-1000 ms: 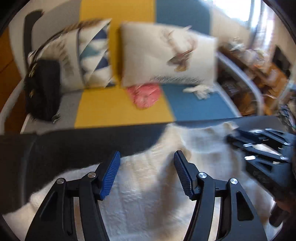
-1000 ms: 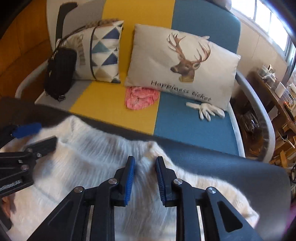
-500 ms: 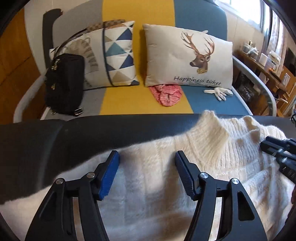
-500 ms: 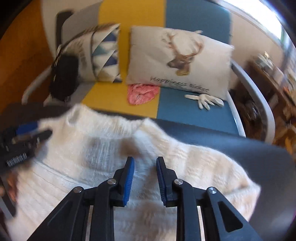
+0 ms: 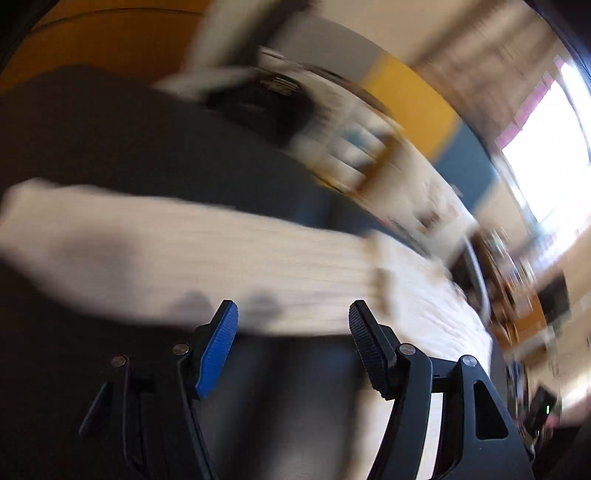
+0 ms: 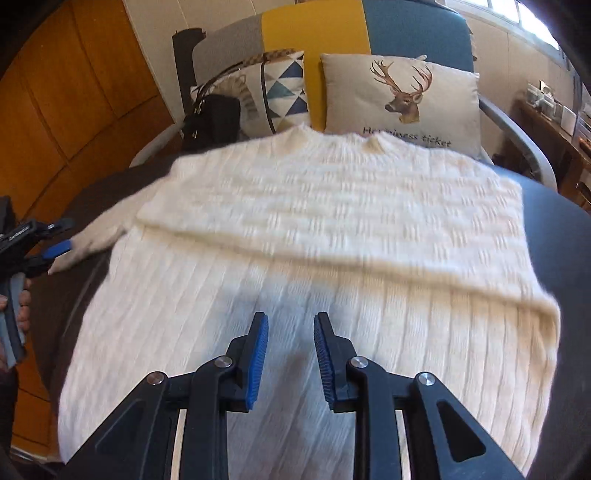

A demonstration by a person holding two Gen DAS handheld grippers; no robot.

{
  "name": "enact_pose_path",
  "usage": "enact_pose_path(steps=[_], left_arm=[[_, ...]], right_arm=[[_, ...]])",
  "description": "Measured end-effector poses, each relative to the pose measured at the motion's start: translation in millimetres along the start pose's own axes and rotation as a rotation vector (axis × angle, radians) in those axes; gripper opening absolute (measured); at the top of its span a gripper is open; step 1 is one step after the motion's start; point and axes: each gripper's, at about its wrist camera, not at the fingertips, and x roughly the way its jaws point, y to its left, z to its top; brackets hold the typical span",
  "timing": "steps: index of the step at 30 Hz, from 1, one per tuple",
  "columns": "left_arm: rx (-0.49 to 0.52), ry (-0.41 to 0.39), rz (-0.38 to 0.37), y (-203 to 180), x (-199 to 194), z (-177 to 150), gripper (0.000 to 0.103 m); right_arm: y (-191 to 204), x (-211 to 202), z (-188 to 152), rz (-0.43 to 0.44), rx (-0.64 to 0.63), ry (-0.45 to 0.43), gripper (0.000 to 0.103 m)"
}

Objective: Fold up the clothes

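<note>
A cream ribbed sweater (image 6: pixel 295 302) lies flat on the dark table (image 6: pixel 576 280), collar toward the sofa. A wide band of knit lies across its chest, with a fold edge running left to right. One sleeve (image 6: pixel 96 240) sticks out to the left. My right gripper (image 6: pixel 290 347) hovers over the lower body of the sweater, open by a narrow gap and holding nothing. My left gripper (image 6: pixel 55 247) sits at the left edge, by that sleeve's cuff. The left wrist view is badly blurred. There the sleeve (image 5: pixel 184 258) stretches just beyond the left gripper (image 5: pixel 291 321), which stands wide open and empty.
Behind the table stands a grey, yellow and blue sofa (image 6: pixel 314 26) with a deer pillow (image 6: pixel 402 99), a triangle-patterned pillow (image 6: pixel 284 88) and a black bag (image 6: pixel 214 122). Wooden panels (image 6: pixel 74 110) line the left. A cluttered shelf (image 6: pixel 554 118) is at right. A person's hand (image 6: pixel 22 314) holds the left gripper.
My right gripper has drawn back from the collar area toward the hem, so the whole sweater shows. My left gripper has swung fast to the left, out to the sleeve.
</note>
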Motion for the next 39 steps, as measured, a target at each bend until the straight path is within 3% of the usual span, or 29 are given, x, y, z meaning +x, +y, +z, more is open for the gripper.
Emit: enact_pose_path(steps=[3, 7, 10, 15, 19, 23, 24, 25, 26, 28, 33, 36, 39], left_arm=[[-0.163, -0.009, 0.063, 79, -35, -12, 0.071], [-0.369, -0.04, 0.04, 152, -60, -18, 0.072], [-0.494, -0.047, -0.02, 186, -60, -15, 0.072], [-0.63, -0.021, -0.154, 208, -40, 1, 0.072], [-0.685, -0.009, -0.156, 212, -25, 14, 0.072], [-0.767, -0.062, -0.16, 214, -18, 16, 0.072], [-0.775, -0.075, -0.148, 213, -15, 16, 0.071], [-0.777, -0.083, -0.119, 212, -14, 17, 0.058], [-0.782, -0.084, -0.076, 212, -13, 16, 0.028], [-0.81, -0.064, -0.055, 212, -2, 9, 0.01], [-0.727, -0.105, -0.033, 188, -7, 15, 0.008], [-0.594, -0.148, -0.096, 145, -16, 29, 0.005], [-0.402, -0.177, -0.203, 71, -24, 44, 0.005]], right_arm=[[8, -4, -11, -0.022, 0.008, 0.023, 0.025], [17, -4, -15, -0.06, 0.011, 0.047, 0.025], [29, -4, -12, -0.07, -0.001, 0.06, 0.025], [63, -4, -6, -0.09, -0.118, 0.057, 0.026], [85, -3, -3, -0.079, -0.189, 0.051, 0.026], [94, 1, -2, -0.08, -0.228, 0.049, 0.026], [95, 3, -2, -0.08, -0.231, 0.053, 0.026], [96, 5, -2, -0.08, -0.232, 0.055, 0.026], [95, 7, -3, -0.079, -0.232, 0.059, 0.026], [94, 10, -4, -0.076, -0.23, 0.062, 0.026], [84, 8, -6, -0.087, -0.211, 0.063, 0.026], [72, 4, -6, -0.105, -0.182, 0.058, 0.026], [55, -7, -8, -0.124, -0.143, 0.041, 0.026]])
